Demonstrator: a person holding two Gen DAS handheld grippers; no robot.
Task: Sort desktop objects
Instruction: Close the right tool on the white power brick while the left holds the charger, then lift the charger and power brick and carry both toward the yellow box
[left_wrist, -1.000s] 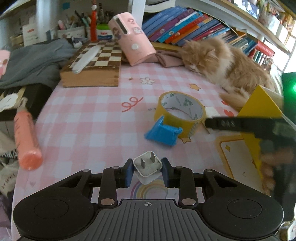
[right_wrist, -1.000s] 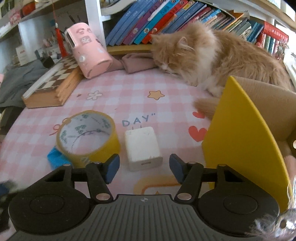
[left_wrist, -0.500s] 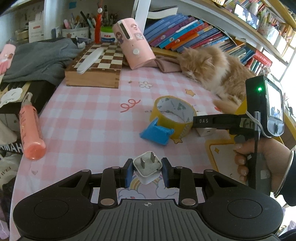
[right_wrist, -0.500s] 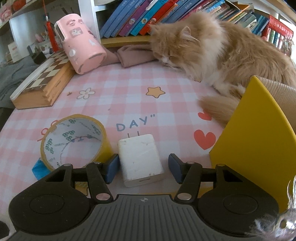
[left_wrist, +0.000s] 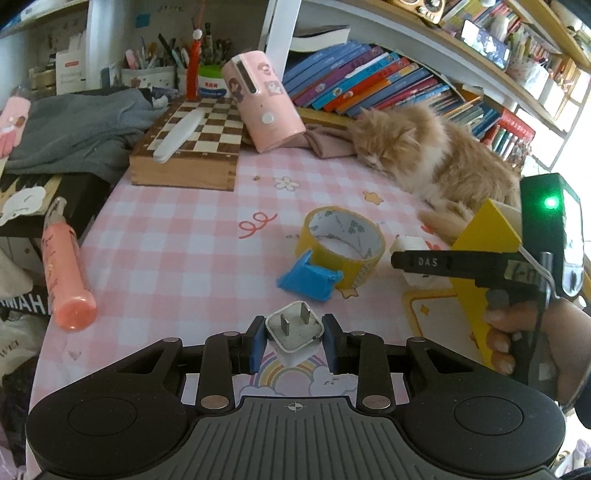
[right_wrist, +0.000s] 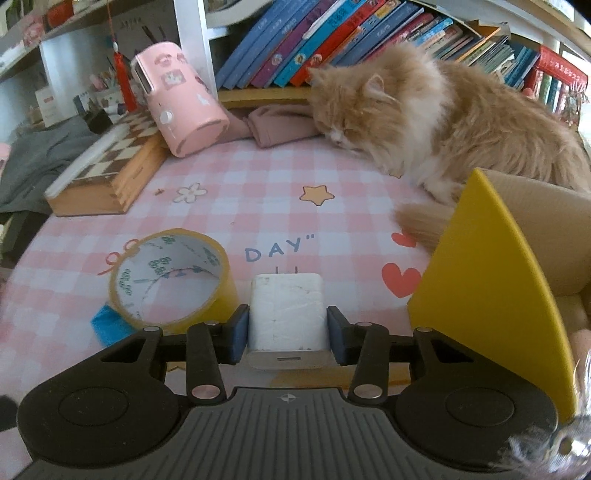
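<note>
Smooth white plastic charger (right_wrist: 287, 325) between blue pads; glossy yellow tape roll (right_wrist: 171, 277) beside. Beyond, wooden chessboard (right_wrist: 107, 173), printed cloth table cover (right_wrist: 258, 206).

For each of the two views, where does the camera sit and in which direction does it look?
Left wrist: on the left gripper, looking down across the pink table; its fingers pinch a small white plug; the right hand shows.
Right wrist: on the right gripper, facing the cat; its fingers have been closing around a white charger.
Shared: tape roll, cat, chessboard, charger.
</note>
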